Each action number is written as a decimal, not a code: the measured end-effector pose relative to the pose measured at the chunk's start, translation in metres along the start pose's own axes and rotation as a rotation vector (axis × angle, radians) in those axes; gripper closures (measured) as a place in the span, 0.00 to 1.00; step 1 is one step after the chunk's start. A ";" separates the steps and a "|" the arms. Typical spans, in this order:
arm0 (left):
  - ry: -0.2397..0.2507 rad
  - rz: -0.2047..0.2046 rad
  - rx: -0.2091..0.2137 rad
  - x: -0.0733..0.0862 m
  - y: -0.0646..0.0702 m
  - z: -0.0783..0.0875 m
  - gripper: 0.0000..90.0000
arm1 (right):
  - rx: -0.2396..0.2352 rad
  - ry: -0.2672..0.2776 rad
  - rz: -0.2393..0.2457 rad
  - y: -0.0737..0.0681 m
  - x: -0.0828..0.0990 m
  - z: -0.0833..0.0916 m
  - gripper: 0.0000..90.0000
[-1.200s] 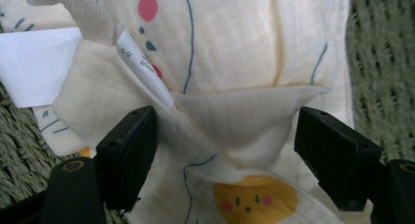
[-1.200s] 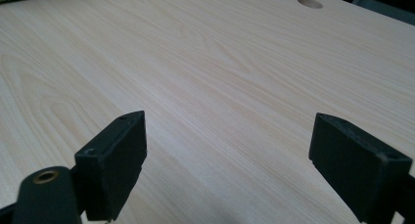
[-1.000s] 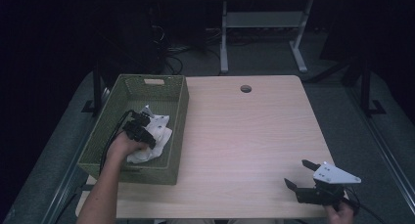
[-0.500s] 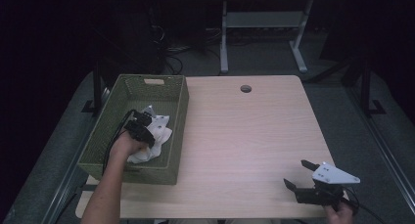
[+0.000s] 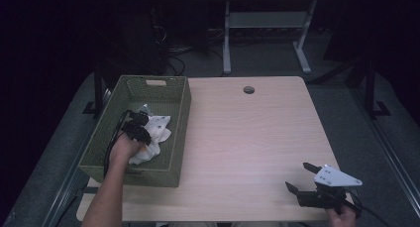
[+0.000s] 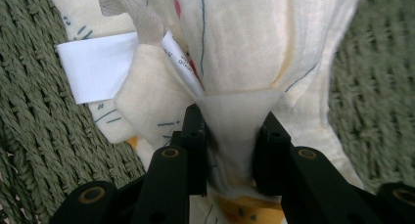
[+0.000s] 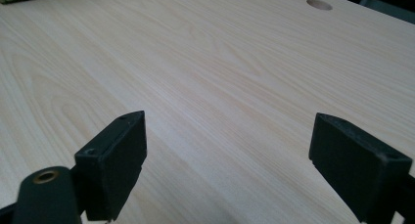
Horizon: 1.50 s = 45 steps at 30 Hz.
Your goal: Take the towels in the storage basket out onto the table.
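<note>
Left gripper (image 6: 230,150) is down in the green basket (image 5: 181,118), jaws pinched on a bunched fold of the cloth (image 6: 244,53), a pale yellow printed one with a white tag (image 6: 93,65) sticking out beside the grip. The cloth sits in the basket on the left side of the tabletop (image 5: 247,138). If the idea is to pull it out, I'd lift straight up and slowly so the fold doesn't slip out of the jaws, and clear the basket wall before swinging over the bare wood. Right gripper (image 5: 303,176) hovers low at the near right corner with its jaws spread wide, nothing between them, ready to take a corner. Count: one basket, one cloth as far as I can tell (it's crumpled, so another could hide under it), two grippers, one round hole (image 5: 248,89) near the far edge.
</note>
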State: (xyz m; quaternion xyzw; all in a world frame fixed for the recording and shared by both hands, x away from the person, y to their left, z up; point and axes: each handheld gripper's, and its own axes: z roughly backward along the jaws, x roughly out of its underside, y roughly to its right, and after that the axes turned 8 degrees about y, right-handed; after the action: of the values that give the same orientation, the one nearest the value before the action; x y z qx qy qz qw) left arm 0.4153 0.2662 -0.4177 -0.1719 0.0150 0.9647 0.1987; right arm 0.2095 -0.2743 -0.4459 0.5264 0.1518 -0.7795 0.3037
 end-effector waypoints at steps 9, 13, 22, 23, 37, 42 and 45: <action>0.131 0.048 0.078 0.009 -0.004 0.031 0.81 | 0.005 0.005 0.012 -0.003 -0.002 0.001 0.15; 0.212 0.088 0.134 0.017 -0.007 0.045 0.81 | 0.003 0.005 0.014 -0.003 -0.002 0.001 0.15; 0.332 0.126 0.274 0.030 -0.011 0.064 0.81 | 0.015 0.003 0.010 -0.003 -0.003 0.003 0.15; 0.339 0.128 0.279 0.031 -0.011 0.066 0.81 | 0.020 0.005 0.002 -0.002 -0.002 0.004 0.15; 0.428 0.253 0.436 0.047 -0.031 0.072 0.81 | 0.018 0.008 0.011 -0.003 -0.003 0.004 0.15; 0.471 0.296 0.504 0.052 -0.037 0.076 0.80 | 0.021 0.008 0.011 -0.003 -0.003 0.005 0.15; 0.531 0.320 0.568 0.055 -0.043 0.080 0.80 | 0.018 0.006 0.012 -0.002 -0.002 0.004 0.15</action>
State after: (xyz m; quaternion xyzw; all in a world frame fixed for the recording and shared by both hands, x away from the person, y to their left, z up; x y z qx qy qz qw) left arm 0.3581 0.3343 -0.3592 -0.3485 0.3578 0.8631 0.0751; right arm 0.2057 -0.2743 -0.4421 0.5323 0.1427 -0.7774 0.3032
